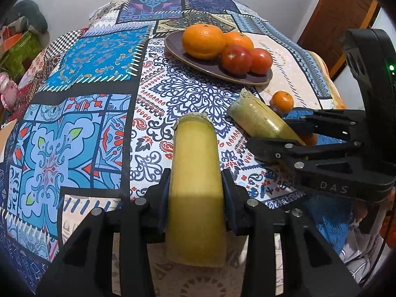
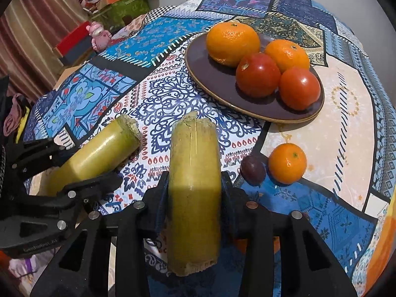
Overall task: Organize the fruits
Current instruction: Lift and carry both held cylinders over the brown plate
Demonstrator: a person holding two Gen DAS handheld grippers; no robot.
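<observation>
1. On the patterned blue, white and red tablecloth [image 2: 173, 94] we see a dark purple oval plate [image 2: 210, 79] holding four round fruits: a large orange [image 2: 232, 43] at its left end, a smaller orange [image 2: 287, 54] behind and to the right, and two glossy red tomatoes [image 2: 257, 74] touching each other at the plate's near right side.
2. In the left wrist view the same plate [image 1: 178, 49] sits toward the far side of the table, right of centre, with the fruits bunched on its right half.
3. Off the plate, near its right end, we see a small orange mandarin [image 2: 287, 163] lying on the cloth with a small dark purple plum [image 2: 253, 168] touching its left side.
4. Our left gripper [image 1: 196, 185] is closed about halfway, its black fingers [image 1: 160, 198] pressing both sides of a thick yellow-green length of sugarcane [image 1: 195, 173] that points away from the camera, lifted above the cloth.
5. Our right gripper [image 2: 195, 190] stands just as far closed, clamping a second yellow-green sugarcane piece [image 2: 195, 168] with a rough, splintered far end.
6. From the right wrist view, the left gripper and its cane [image 2: 99, 153] lie to the left, angled toward the table's centre; the two canes are near each other but apart.
</observation>
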